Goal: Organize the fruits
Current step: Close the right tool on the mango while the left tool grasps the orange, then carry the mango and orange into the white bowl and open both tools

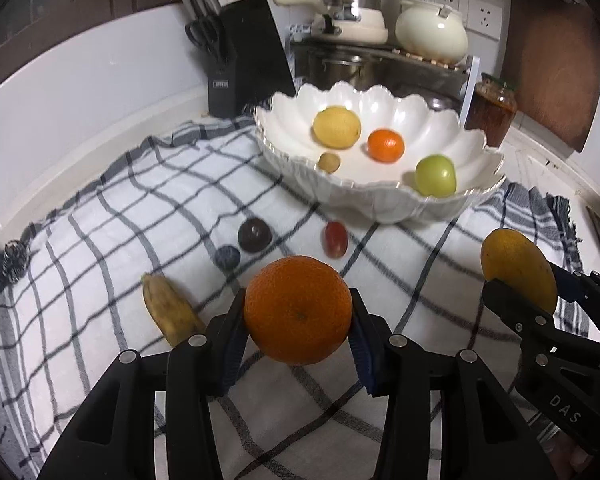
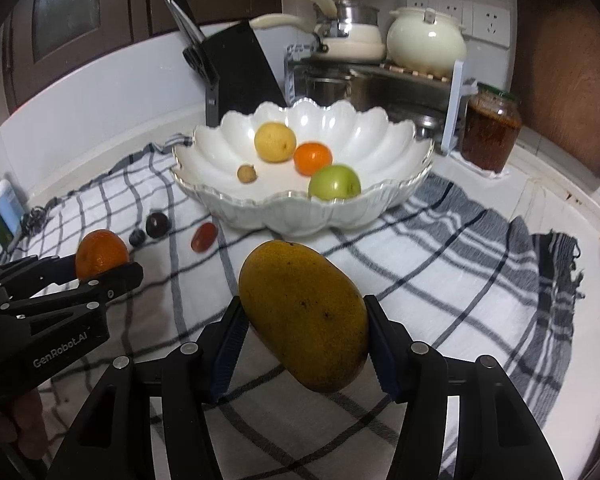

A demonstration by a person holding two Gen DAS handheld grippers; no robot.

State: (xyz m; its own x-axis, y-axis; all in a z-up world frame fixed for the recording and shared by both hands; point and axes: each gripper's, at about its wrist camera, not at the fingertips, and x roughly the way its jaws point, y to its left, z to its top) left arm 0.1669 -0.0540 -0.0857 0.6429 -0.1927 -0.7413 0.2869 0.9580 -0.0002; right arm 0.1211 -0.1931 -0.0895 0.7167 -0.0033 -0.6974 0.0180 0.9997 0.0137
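My left gripper (image 1: pixel 298 322) is shut on a big orange (image 1: pixel 298 310) and holds it above the checked cloth (image 1: pixel 100 280). My right gripper (image 2: pixel 304 328) is shut on a yellow mango (image 2: pixel 304 314), also lifted. Each shows in the other view: the mango (image 1: pixel 518 272), the orange (image 2: pixel 100 254). The white scalloped bowl (image 1: pixel 380 200) ahead holds a yellow fruit (image 1: pixel 336 127), a small orange (image 1: pixel 385 145), a green apple (image 1: pixel 435 175) and a small brown fruit (image 1: pixel 329 161). On the cloth lie a banana (image 1: pixel 172 314), a dark plum (image 1: pixel 254 234), a blueberry (image 1: pixel 227 257) and a red grape (image 1: pixel 335 239).
A black knife block (image 1: pixel 240 60) stands behind the bowl at the left. A rack with pots (image 1: pixel 380 52) and a jar of red sauce (image 1: pixel 490 110) stand behind and to the right. A blue-capped bottle (image 2: pixel 6 204) is at the far left.
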